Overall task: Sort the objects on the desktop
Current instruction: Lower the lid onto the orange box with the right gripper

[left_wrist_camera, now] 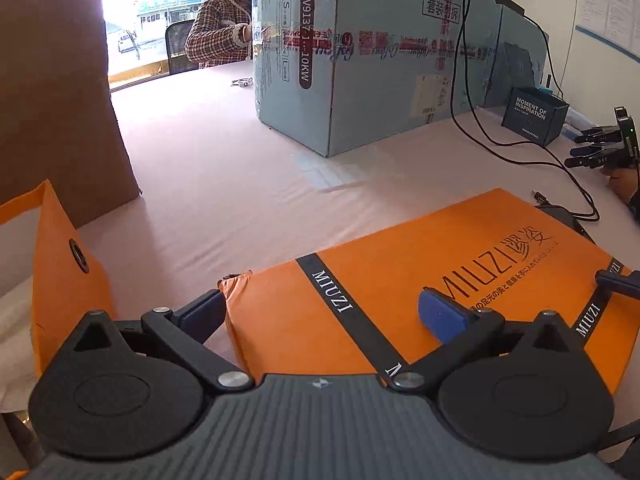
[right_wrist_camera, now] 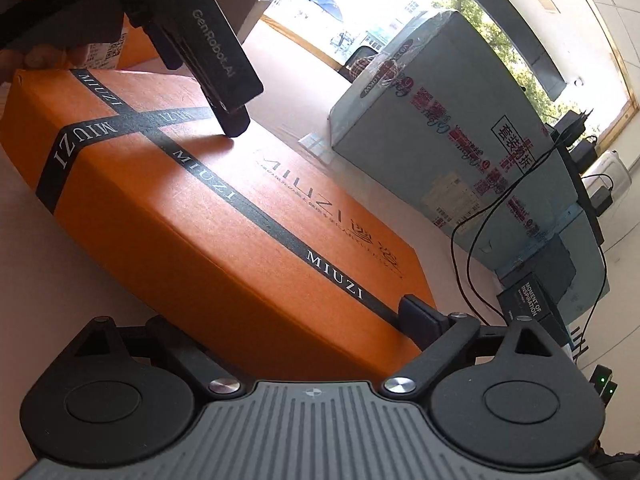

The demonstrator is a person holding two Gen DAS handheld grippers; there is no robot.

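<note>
Orange MIUZI box [left_wrist_camera: 460, 280], lying flat on the pink desk [left_wrist_camera: 224, 184] in front of the large blue carton [left_wrist_camera: 380, 60]. The box is broad and shallow, its lid crossed by 2 black printed bands; in the left wrist view its long axis runs from near left to far right, printed face up.

Left claw [left_wrist_camera: 324, 312]: spread wide above the near corner of the lid, gripping nothing, one blue pad over the desk and the other over the lid.

Right claw [right_wrist_camera: 280, 316]: spread about the opposite end, 1 pad at the lid's upper edge; the other pad is hidden, so contact cannot be confirmed.

Handling (a judgement): stiff cardboard, probably light, smooth-faced and too wide for 1 claw to span. Take hold at a lid edge or corner, or press from both ends.
</note>
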